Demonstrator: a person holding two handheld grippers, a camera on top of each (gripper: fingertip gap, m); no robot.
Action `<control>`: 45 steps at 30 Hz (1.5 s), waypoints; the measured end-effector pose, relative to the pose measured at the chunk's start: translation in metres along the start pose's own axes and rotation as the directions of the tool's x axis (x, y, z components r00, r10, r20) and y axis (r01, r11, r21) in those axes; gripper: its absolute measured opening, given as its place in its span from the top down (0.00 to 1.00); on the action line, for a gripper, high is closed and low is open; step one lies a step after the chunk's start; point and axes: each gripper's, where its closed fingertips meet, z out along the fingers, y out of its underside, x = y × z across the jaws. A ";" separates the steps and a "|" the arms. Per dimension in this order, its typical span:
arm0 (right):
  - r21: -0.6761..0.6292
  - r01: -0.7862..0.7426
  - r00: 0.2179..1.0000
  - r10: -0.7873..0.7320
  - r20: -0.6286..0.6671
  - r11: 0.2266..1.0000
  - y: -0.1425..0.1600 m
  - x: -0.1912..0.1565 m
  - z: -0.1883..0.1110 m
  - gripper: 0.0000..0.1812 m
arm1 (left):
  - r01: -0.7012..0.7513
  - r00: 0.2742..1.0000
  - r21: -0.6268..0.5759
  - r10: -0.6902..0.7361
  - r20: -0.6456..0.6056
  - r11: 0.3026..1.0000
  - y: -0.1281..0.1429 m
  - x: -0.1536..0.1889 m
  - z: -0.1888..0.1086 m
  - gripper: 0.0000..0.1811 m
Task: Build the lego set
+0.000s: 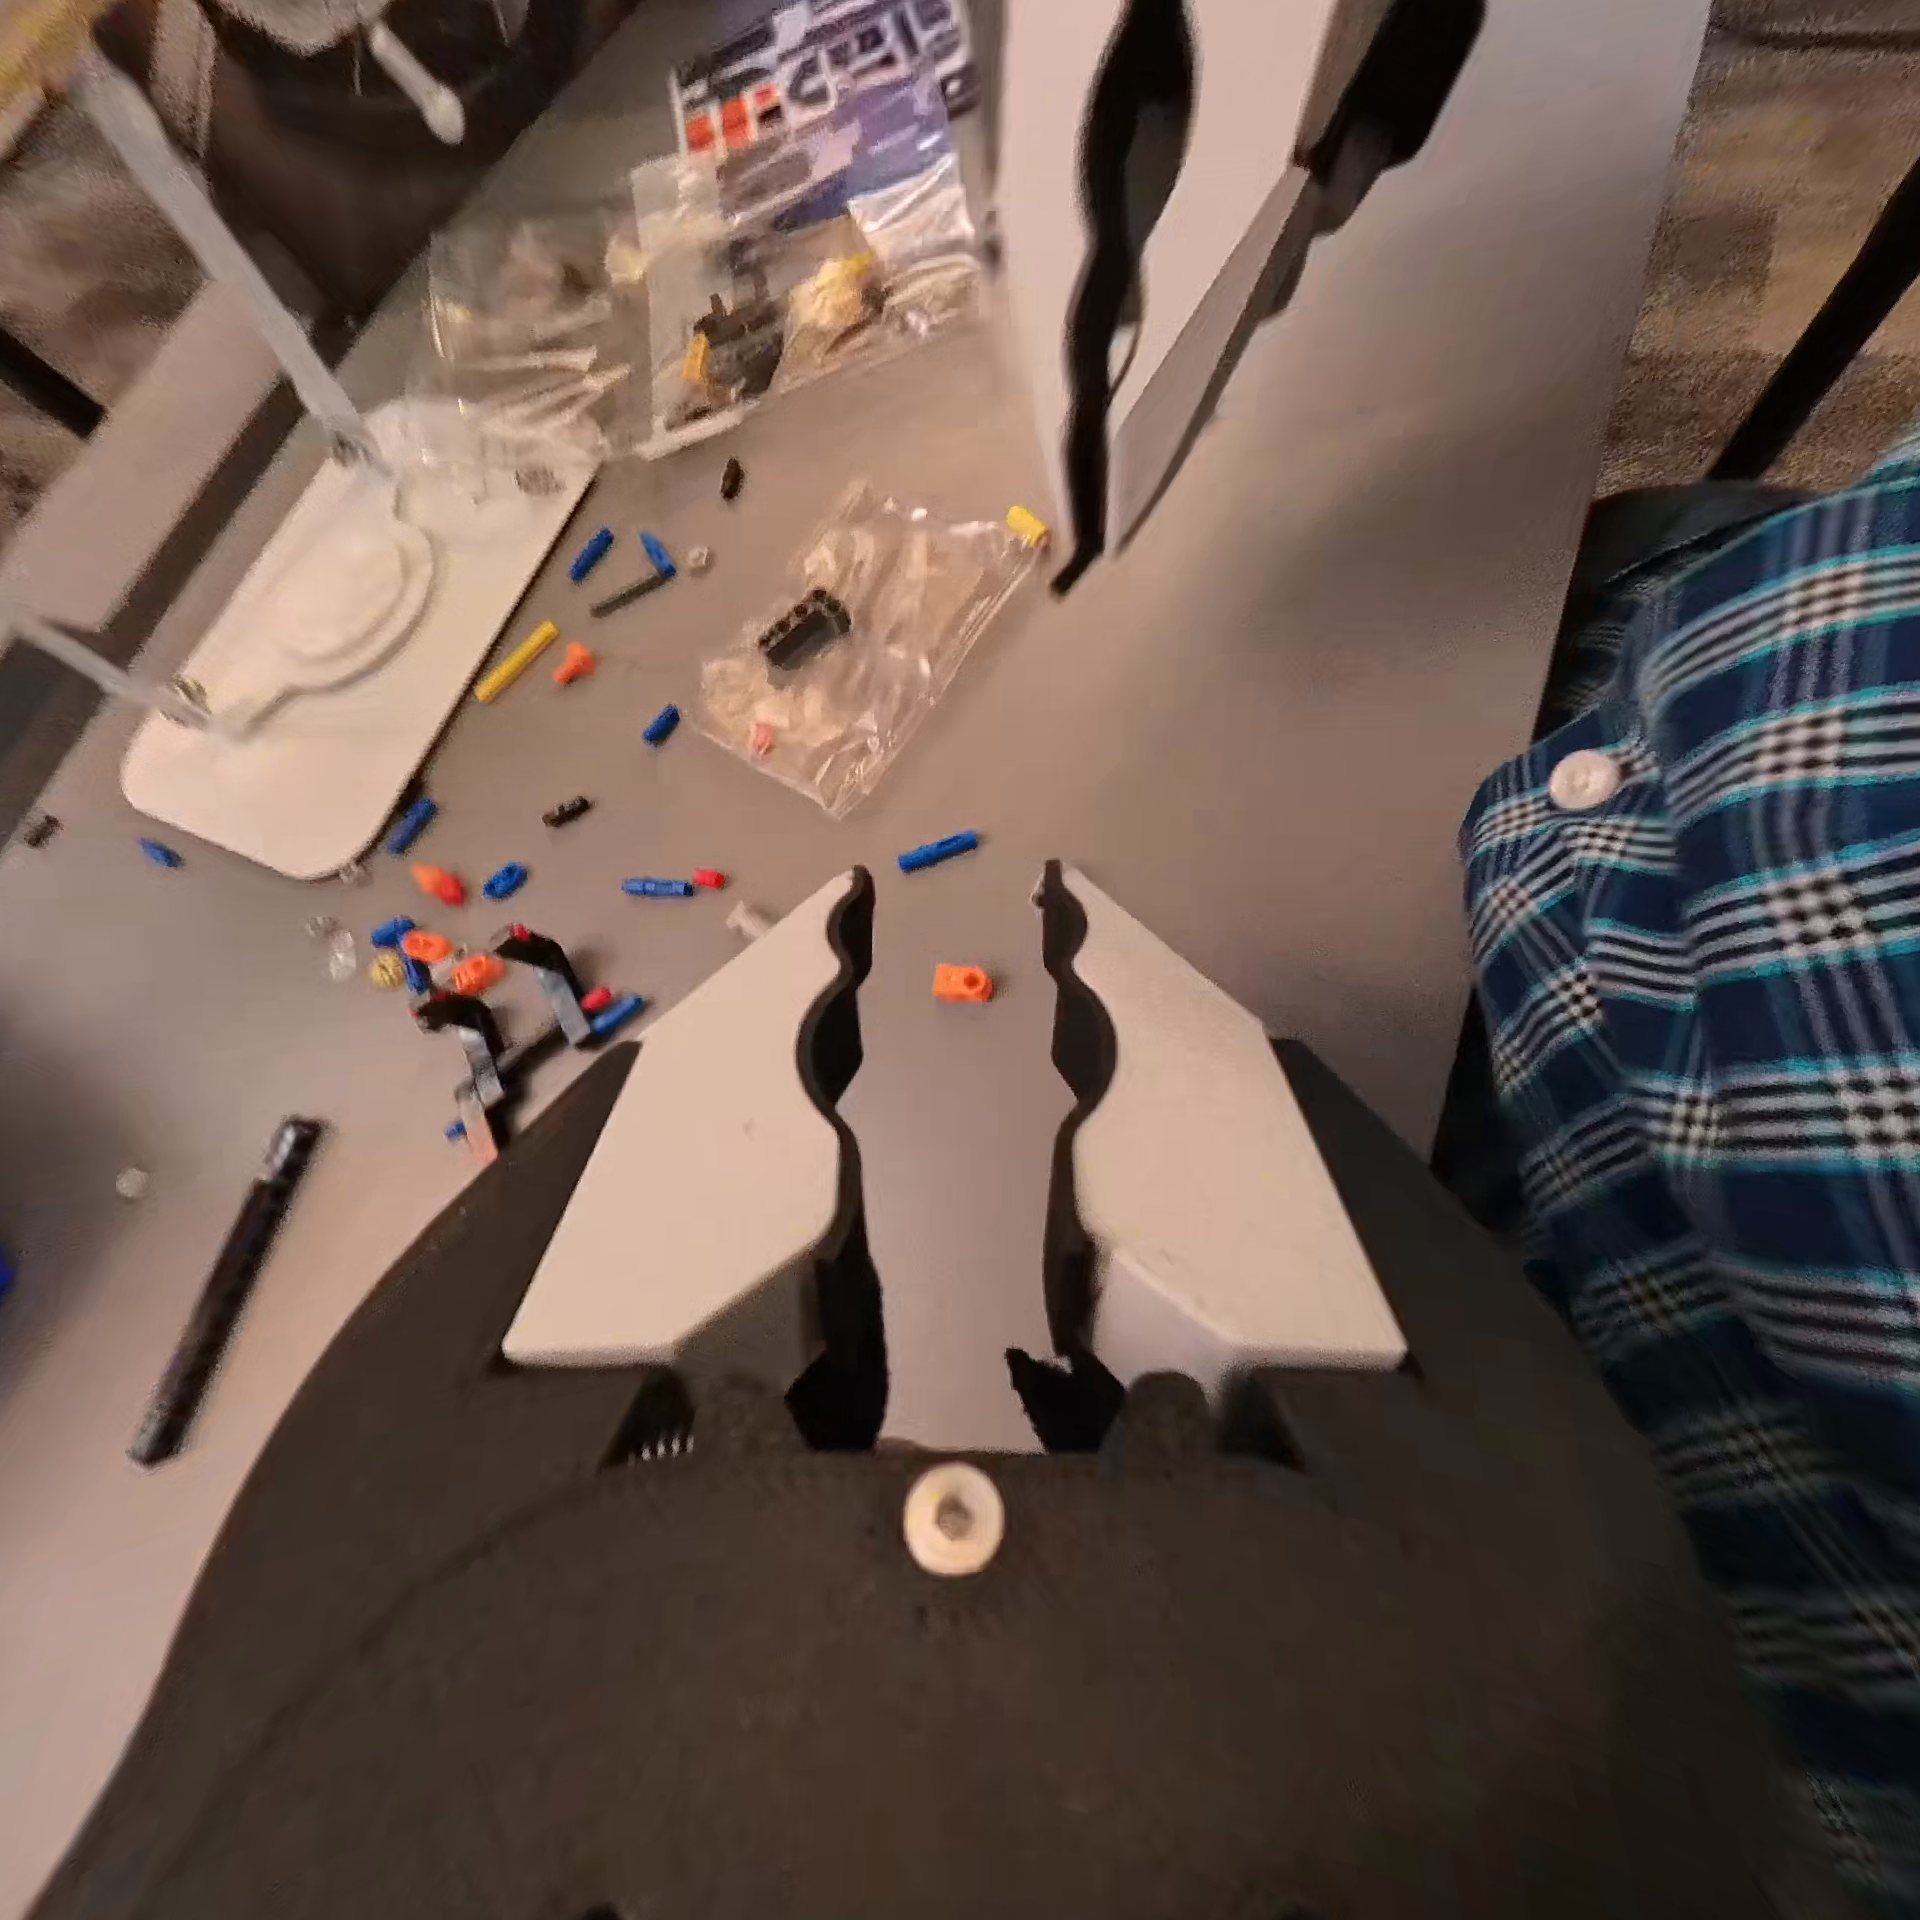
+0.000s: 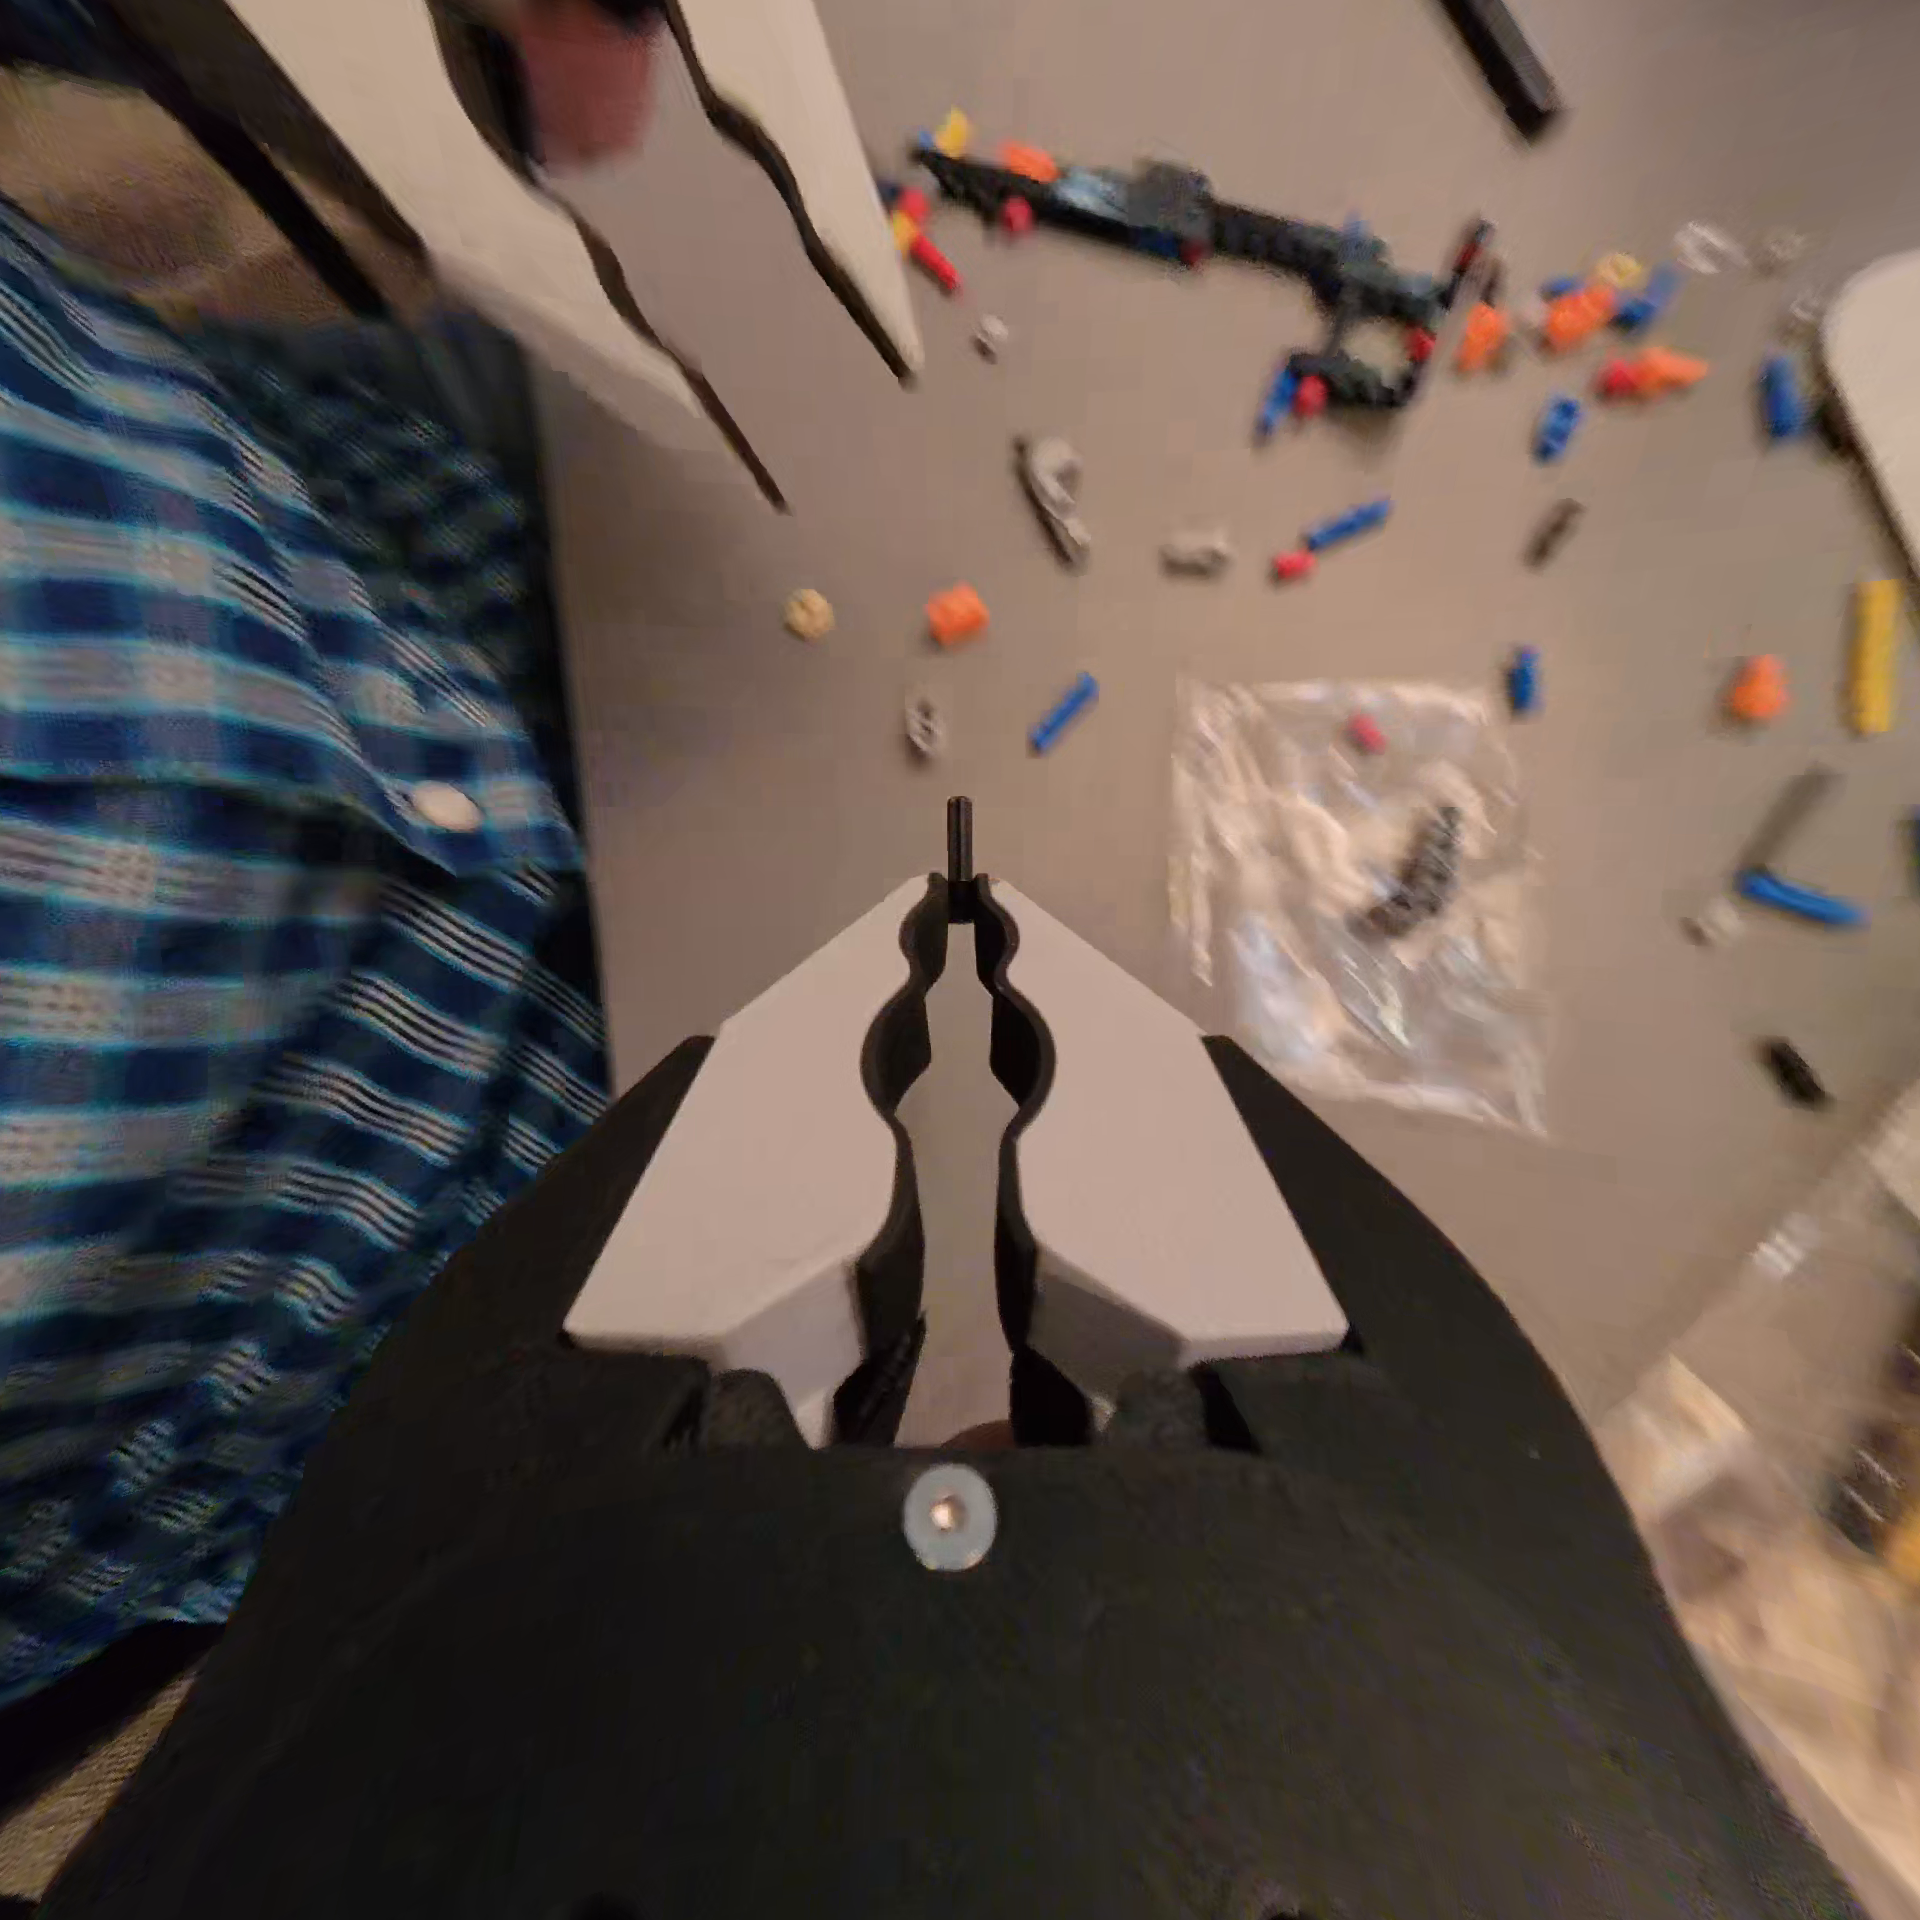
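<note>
Left wrist view. Your left gripper (image 1: 956, 883) hovered over the grey table (image 1: 1247, 727) with its fingers apart and nothing between them; an orange brick (image 1: 962, 982) lay on the table in the gap below. The fingers were pale, hard wedges with wavy black inner pads. Loose pieces were scattered to the left: blue pins, orange bricks, a yellow axle (image 1: 516, 662) and a long black beam (image 1: 223, 1288). A crinkled clear bag (image 1: 868, 644) held a black part, further bags (image 1: 717, 312) lay beyond it, and a white board (image 1: 322, 665) sat at the left. The right gripper (image 1: 1081, 540) showed above. A person's blue plaid shirt (image 1: 1704, 1039) filled the right edge.

Right wrist view. Your right gripper (image 2: 963, 894) had its fingers closed on a thin black pin (image 2: 959, 842), which stood straight out past the tips. The partial model (image 2: 1226, 234), a long black and dark-blue studded frame with red and orange accents, lay on the table near the top, well apart from the pin. An orange brick (image 2: 956, 613), a tan round stud (image 2: 808, 613) and a blue pin (image 2: 1062, 712) lay between them.

Progress, as judged: only a bare frame was built, and many pieces and unopened bags remained, so most of the set was still to do. The pin probably belonged in a hole of the frame.
</note>
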 end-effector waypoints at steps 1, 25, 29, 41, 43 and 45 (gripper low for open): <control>0.017 -0.016 0.999 0.015 0.047 1.000 -0.008 -0.008 0.006 0.99 | -0.042 0.999 0.010 0.042 0.004 0.999 -0.004 0.005 0.002 0.83; 0.198 -0.151 0.961 0.097 0.257 0.969 -0.048 -0.028 0.021 0.95 | -0.003 0.999 0.096 0.008 -0.047 0.995 -0.017 0.021 0.016 0.99; 0.225 -0.031 0.986 -0.007 0.169 0.974 -0.048 -0.030 0.019 0.95 | 0.111 0.990 0.145 -0.096 -0.108 0.983 -0.023 0.018 0.013 0.99; 0.291 -0.111 0.975 0.047 0.217 0.950 -0.055 -0.031 0.015 0.97 | 0.109 0.987 0.180 -0.086 -0.134 0.978 -0.026 0.020 0.008 0.99; 0.298 -0.130 0.975 0.067 0.212 0.946 -0.055 -0.028 0.015 0.95 | 0.112 0.986 0.184 -0.086 -0.139 0.976 -0.026 0.021 0.008 0.99; 0.306 -0.132 0.975 0.068 0.213 0.943 -0.056 -0.028 0.014 0.95 | 0.114 0.986 0.187 -0.088 -0.141 0.976 -0.028 0.021 0.008 0.99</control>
